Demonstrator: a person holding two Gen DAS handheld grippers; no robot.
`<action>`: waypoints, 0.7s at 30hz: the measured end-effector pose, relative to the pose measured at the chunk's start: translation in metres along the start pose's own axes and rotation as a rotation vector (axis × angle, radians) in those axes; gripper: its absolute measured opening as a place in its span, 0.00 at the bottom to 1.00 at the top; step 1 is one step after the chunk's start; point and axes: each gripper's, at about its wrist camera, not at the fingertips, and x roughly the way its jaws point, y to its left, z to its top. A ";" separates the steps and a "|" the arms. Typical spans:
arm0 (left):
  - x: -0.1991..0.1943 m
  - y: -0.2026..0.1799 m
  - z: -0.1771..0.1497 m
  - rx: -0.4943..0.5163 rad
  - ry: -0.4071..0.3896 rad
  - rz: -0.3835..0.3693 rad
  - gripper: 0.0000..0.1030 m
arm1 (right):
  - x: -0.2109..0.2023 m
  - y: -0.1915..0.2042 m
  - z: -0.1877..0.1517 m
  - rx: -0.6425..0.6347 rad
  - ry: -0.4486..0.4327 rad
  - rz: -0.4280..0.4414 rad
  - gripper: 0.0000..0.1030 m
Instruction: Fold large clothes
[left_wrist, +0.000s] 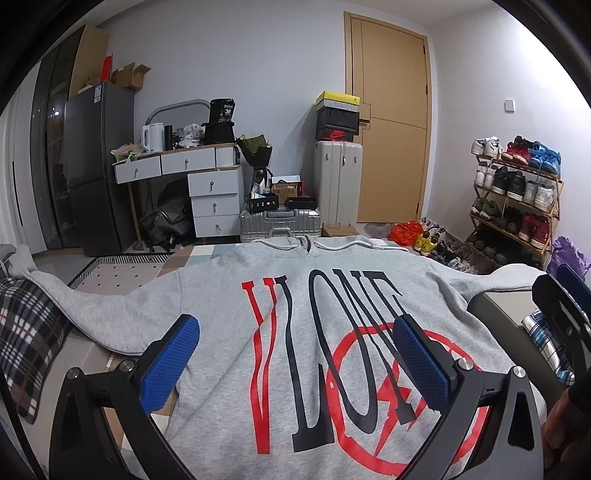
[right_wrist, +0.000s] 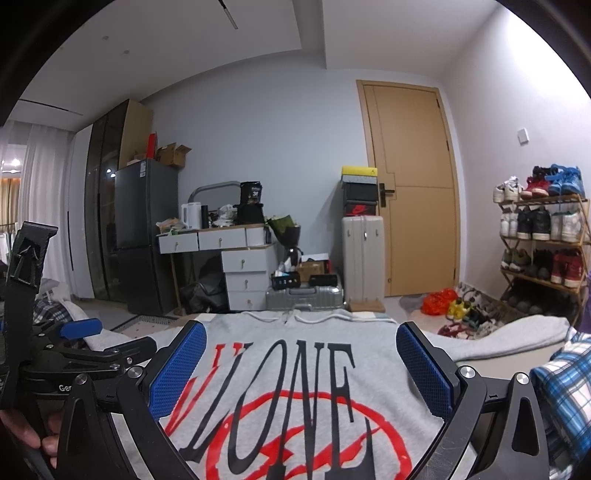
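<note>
A grey hoodie with red and black "VLONE" print lies spread flat, back up, hood and drawstrings at the far edge, sleeves out to both sides. It also shows in the right wrist view. My left gripper is open, its blue pads wide apart above the hoodie's lower middle, holding nothing. My right gripper is open above the same area, holding nothing. The left gripper's body shows at the left of the right wrist view. The right gripper's body shows at the right of the left wrist view.
Plaid bedding lies at the left and at the right. Beyond the bed stand a fridge, a cluttered desk with drawers, suitcases, a door and a shoe rack.
</note>
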 end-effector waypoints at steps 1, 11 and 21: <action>0.000 0.000 0.000 -0.001 0.000 -0.002 0.99 | 0.000 0.000 0.000 0.000 0.000 -0.001 1.00; -0.002 -0.001 0.000 0.011 0.001 -0.006 0.99 | 0.002 0.000 -0.002 -0.002 0.018 0.014 1.00; 0.001 -0.004 0.000 0.021 0.012 -0.007 0.99 | 0.009 -0.013 0.003 0.064 0.051 0.007 1.00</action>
